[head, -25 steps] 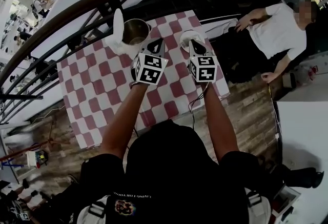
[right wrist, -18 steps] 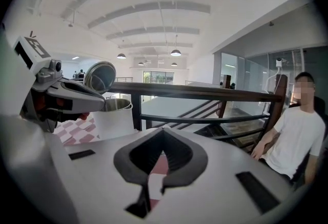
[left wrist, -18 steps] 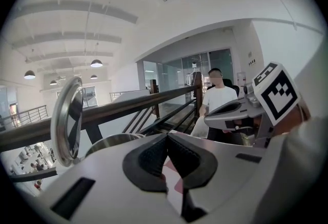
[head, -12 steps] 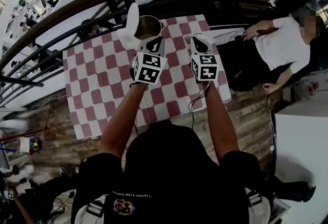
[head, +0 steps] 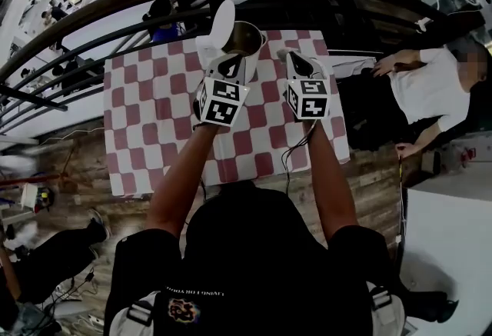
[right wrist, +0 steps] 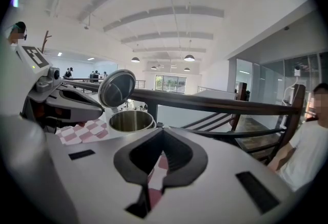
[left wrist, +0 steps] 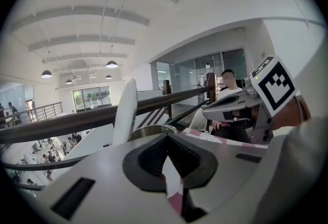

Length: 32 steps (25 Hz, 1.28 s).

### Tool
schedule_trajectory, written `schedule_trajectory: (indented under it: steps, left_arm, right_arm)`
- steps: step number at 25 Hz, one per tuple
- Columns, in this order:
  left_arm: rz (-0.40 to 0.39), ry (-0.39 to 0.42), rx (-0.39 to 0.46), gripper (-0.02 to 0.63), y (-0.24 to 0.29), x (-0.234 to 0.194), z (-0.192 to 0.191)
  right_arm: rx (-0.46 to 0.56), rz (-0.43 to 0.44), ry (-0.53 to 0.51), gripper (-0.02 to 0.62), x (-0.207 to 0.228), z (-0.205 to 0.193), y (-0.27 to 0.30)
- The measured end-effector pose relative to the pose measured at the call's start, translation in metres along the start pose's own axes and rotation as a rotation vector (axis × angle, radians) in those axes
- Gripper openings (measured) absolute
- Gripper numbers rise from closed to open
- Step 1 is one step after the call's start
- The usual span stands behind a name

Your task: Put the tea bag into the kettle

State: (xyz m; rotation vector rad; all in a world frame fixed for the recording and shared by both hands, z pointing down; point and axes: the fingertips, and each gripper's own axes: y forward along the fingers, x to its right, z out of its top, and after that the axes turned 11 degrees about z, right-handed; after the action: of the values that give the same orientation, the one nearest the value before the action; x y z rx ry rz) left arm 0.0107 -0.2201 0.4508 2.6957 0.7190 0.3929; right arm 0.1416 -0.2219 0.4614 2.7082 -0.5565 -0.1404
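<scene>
The kettle (head: 247, 41) stands open, lid (head: 221, 21) tipped up, at the far edge of the checked surface (head: 146, 119). The left tongs (head: 228, 65) and right tongs (head: 297, 62) hover close by it, both pinched together, empty.

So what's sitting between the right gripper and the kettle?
Nothing but bare checked tablecloth. The head view shows it between the right gripper and the open kettle.
</scene>
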Motion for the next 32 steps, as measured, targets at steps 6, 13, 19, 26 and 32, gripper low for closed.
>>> schedule_trajectory:
  steps: [6,13,19,26,32]
  left_arm:
    - [0.045,-0.023,-0.002,0.003,-0.010,-0.026,-0.008]
    - [0.097,-0.053,-0.005,0.003,-0.021,-0.058,-0.018]
    - [0.145,-0.078,-0.013,0.003,-0.029,-0.081,-0.028]
    - [0.190,-0.102,-0.026,0.003,-0.035,-0.101,-0.038]
    - [0.205,-0.110,-0.030,0.003,-0.036,-0.107,-0.042]
  right_arm:
    - [0.017,0.048,-0.029,0.014,-0.024,0.018,0.018]
    - [0.027,0.097,-0.062,0.014,-0.050,0.034,0.038]
    - [0.026,0.142,-0.082,0.014,-0.069,0.040,0.057]
    - [0.009,0.183,-0.088,0.014,-0.085,0.036,0.074]
    - [0.000,0.198,-0.101,0.014,-0.091,0.032,0.081]
